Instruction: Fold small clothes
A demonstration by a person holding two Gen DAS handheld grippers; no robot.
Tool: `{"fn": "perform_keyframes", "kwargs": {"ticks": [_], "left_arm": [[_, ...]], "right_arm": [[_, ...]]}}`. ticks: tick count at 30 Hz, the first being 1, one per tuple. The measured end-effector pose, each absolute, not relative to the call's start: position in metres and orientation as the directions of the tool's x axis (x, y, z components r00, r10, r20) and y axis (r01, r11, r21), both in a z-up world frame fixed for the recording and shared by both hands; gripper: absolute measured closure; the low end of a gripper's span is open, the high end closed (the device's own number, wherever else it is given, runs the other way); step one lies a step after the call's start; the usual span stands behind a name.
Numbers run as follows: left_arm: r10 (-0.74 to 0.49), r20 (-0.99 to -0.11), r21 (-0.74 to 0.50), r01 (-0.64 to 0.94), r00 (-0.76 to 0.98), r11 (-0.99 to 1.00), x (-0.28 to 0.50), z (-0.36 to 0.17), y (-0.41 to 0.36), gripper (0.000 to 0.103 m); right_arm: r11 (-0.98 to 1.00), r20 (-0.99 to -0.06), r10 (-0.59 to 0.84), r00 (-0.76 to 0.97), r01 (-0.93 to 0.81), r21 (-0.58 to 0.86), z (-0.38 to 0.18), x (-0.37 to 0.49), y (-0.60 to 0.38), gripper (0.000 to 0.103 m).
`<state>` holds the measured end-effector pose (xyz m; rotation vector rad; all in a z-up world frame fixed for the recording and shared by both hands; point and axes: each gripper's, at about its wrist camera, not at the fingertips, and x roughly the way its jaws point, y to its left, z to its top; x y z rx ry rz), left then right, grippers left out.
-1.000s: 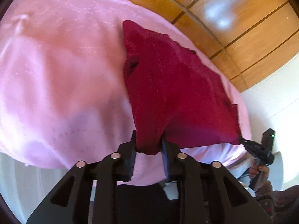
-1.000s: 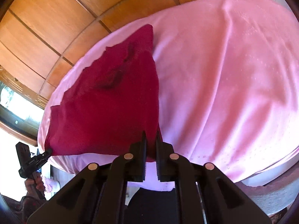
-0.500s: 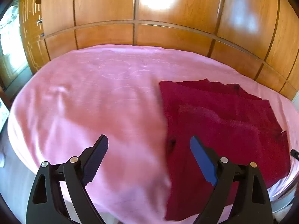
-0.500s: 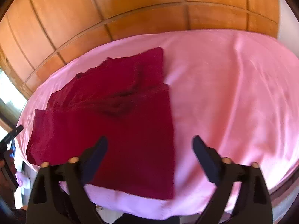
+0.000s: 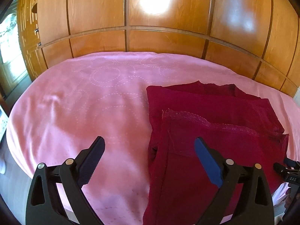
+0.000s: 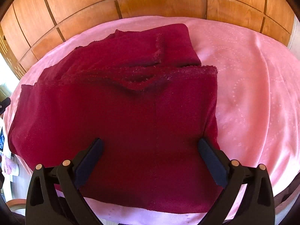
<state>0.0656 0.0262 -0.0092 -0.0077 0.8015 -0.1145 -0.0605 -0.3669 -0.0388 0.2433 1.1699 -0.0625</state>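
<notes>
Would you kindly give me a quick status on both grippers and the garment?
Left gripper opening, empty. Right gripper open, empty. Red garment folded, lying on pink sheet. Nothing in the way.

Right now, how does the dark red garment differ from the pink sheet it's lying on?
The dark red garment is deep crimson with a fuzzy surface; the pink sheet is pale, smooth and slightly shiny. The garment is folded over itself in layers, with a lacy hem across its top, while the sheet is spread out with only slight creases. The sheet carries dotted ring patterns; the garment is plain. Both are soft cloth, and no hand-held gripper is holding either.
</notes>
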Motion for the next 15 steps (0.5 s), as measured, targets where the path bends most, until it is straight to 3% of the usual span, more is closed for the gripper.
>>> {"fn": "perform_keyframes", "kwargs": {"ticks": [7, 15], "left_arm": [[-0.163, -0.703, -0.1, 0.131, 0.692, 0.986, 0.0608, -0.0115, 0.0258, 0.008], [-0.132, -0.714, -0.046, 0.142, 0.688, 0.989, 0.0556, -0.013, 0.0202, 0.004]], "right_arm": [[0.973, -0.89, 0.104, 0.444, 0.142, 0.184, -0.0376, -0.0682, -0.3678, 0.002], [0.976, -0.89, 0.097, 0.446, 0.134, 0.174, -0.0362, -0.0701, -0.3649, 0.002]]}}
